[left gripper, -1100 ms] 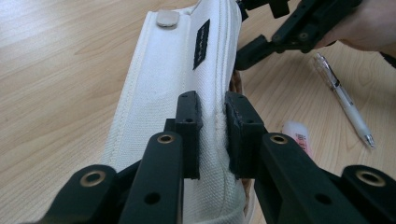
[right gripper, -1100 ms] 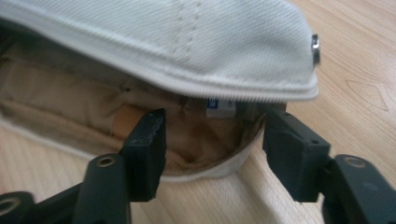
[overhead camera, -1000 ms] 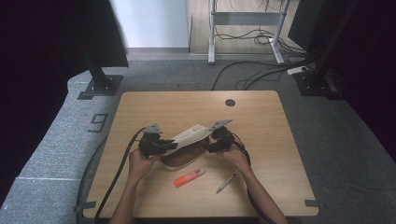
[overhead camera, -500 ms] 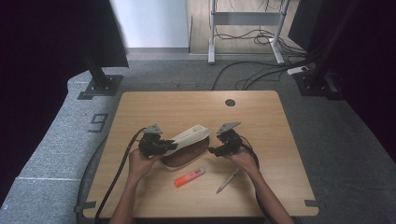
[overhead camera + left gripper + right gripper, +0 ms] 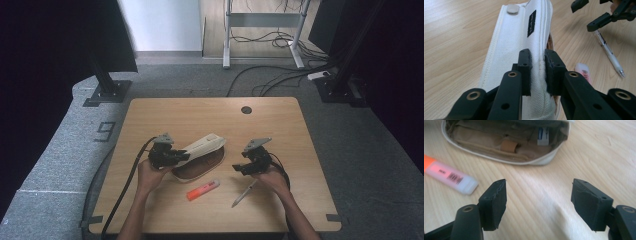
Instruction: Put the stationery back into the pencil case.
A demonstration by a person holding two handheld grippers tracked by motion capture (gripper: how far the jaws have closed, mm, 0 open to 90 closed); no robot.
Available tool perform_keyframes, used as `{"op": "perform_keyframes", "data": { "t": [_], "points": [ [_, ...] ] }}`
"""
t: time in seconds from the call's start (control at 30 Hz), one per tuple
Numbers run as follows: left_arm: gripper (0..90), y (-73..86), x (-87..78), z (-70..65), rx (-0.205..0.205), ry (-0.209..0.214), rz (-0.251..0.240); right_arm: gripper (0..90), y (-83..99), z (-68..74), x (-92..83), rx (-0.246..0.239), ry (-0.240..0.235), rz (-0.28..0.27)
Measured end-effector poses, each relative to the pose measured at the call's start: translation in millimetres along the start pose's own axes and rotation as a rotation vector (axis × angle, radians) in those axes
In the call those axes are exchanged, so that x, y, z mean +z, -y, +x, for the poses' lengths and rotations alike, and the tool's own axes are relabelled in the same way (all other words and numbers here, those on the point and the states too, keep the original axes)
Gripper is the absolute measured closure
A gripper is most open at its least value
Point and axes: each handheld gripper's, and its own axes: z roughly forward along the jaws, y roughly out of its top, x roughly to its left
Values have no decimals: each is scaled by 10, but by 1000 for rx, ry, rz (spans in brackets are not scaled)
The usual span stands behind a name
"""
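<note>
Item: white canvas pencil pouch point(image 5: 200, 150), tan lining, mid wooden desk point(image 5: 280, 115), flap held up by left gripper point(image 5: 182, 156), fingers point(image 5: 525, 67) clamped on flap. Right gripper point(image 5: 239, 168) beside pouch, fingers point(image 5: 494, 202) apart, empty, just closing slightly. Orange highlighter point(image 5: 202, 190), white pen point(image 5: 244, 194) near. Keep flap raised; align right fingers squarely before pinching.

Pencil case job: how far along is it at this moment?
Done: the pencil case is open, its flap pinched up by the left gripper. In hand: the right gripper is open and empty. Left: the highlighter and pen lie outside on the table.
</note>
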Motion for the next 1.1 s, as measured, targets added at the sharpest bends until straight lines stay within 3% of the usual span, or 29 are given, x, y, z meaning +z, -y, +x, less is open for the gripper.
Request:
{"op": "perform_keyframes", "data": {
  "t": [0.5, 0.73, 0.93, 1.1],
  "points": [
    [761, -1, -2, 1, -1, 3, 1, 377, 323, 58, -272, 44, 39, 4],
    [760, -1, 0, -2, -2, 5, 1, 399, 569, 66, -422, 67, 86, 28],
    [760, -1, 1, 1, -3, 7, 0, 403, 697, 42, -401, 73, 111, 65],
    [760, -2, 0, 2, -4, 7, 2, 402, 670, 3, -322, 71, 124, 65]
  ]
}}
